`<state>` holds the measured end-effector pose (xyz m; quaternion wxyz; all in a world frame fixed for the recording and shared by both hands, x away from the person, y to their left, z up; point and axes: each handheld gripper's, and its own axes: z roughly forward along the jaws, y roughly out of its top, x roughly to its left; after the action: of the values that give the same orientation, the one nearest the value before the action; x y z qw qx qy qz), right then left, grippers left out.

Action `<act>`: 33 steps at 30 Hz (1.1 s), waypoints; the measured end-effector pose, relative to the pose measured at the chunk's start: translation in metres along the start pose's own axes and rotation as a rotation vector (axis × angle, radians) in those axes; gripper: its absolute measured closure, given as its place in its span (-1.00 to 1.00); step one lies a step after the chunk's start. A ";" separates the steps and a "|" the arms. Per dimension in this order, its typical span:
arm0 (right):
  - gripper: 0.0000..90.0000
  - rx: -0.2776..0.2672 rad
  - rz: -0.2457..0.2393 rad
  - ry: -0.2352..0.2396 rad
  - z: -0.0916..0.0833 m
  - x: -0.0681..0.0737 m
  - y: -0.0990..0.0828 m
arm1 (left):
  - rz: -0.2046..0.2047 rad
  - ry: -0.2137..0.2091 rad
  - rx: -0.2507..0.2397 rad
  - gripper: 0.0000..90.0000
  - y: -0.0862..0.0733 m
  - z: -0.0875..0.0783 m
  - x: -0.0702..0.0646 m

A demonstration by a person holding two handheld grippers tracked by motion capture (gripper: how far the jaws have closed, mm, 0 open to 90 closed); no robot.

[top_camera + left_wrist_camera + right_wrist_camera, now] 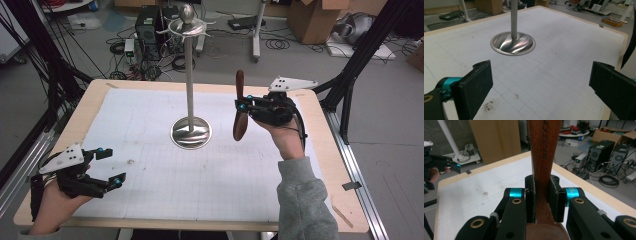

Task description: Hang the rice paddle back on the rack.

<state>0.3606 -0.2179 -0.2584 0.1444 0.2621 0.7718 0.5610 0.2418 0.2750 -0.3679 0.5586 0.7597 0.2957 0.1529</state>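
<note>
A: Is anything on the table holding other things?

B: The nearest to a holder is the metal utensil stand, upright at the middle of the white gridded mat. Its round base sits flat on the mat, its pole rises to a ring of hooks under a knob, and the hooks carry nothing.

A: And the wooden spoon?

B: The wooden spoon is up in the air to the right of the stand, apart from the pole, roughly upright with the handle on top and the broad end at the bottom. The right gripper pinches it. In the right gripper view the handle runs straight up between the two pads, which press on its narrow neck from both sides, just above the broad end.

A: The other one?

B: The left gripper sits low at the mat's near left corner, well apart from spoon and stand. Its jaws are spread wide with only bare mat between them.
</note>
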 end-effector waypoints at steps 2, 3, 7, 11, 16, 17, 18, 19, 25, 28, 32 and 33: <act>0.73 -0.004 0.000 0.000 0.002 0.000 0.001 | -0.001 -0.001 0.000 -0.88 0.000 0.000 0.000; 0.73 -0.007 0.003 -0.001 0.003 0.000 0.002 | 0.000 -0.001 0.002 -0.88 0.000 0.000 0.000; 0.73 -0.010 -0.002 -0.006 0.005 0.001 0.008 | -0.002 -0.001 0.008 -0.88 -0.001 0.000 0.000; 0.73 -0.016 -0.004 -0.009 0.006 0.001 0.016 | -0.003 0.001 0.005 -0.88 -0.002 -0.002 0.000; 0.73 -0.014 -0.012 -0.018 0.009 0.003 0.024 | -0.002 0.002 0.005 -0.88 -0.002 -0.004 -0.001; 0.73 -0.012 -0.014 -0.022 0.010 0.003 0.025 | -0.003 0.000 0.004 -0.88 -0.002 -0.004 -0.001; 0.73 -0.009 -0.018 -0.021 0.011 0.004 0.026 | 0.000 -0.004 0.004 -0.88 -0.001 -0.005 -0.001; 0.73 -0.004 -0.021 -0.028 0.011 0.004 0.028 | -0.003 -0.007 0.000 -0.88 -0.002 -0.005 -0.001; 0.73 0.024 -0.032 -0.053 0.015 0.003 0.034 | -0.021 0.003 0.001 -0.88 -0.005 -0.007 0.004; 0.73 0.018 -0.029 -0.053 0.015 0.001 0.037 | -0.016 0.006 -0.002 -0.88 -0.005 -0.009 0.004; 0.73 0.007 -0.021 -0.059 0.014 -0.001 0.042 | -0.016 0.005 -0.005 -0.88 -0.005 -0.010 0.002; 0.73 0.006 -0.018 -0.059 0.014 -0.002 0.043 | -0.016 0.006 -0.007 -0.88 -0.005 -0.009 0.002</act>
<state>0.3800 -0.1980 -0.2227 0.1712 0.2721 0.7711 0.5496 0.2367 0.2845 -0.3699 0.5615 0.7549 0.3030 0.1518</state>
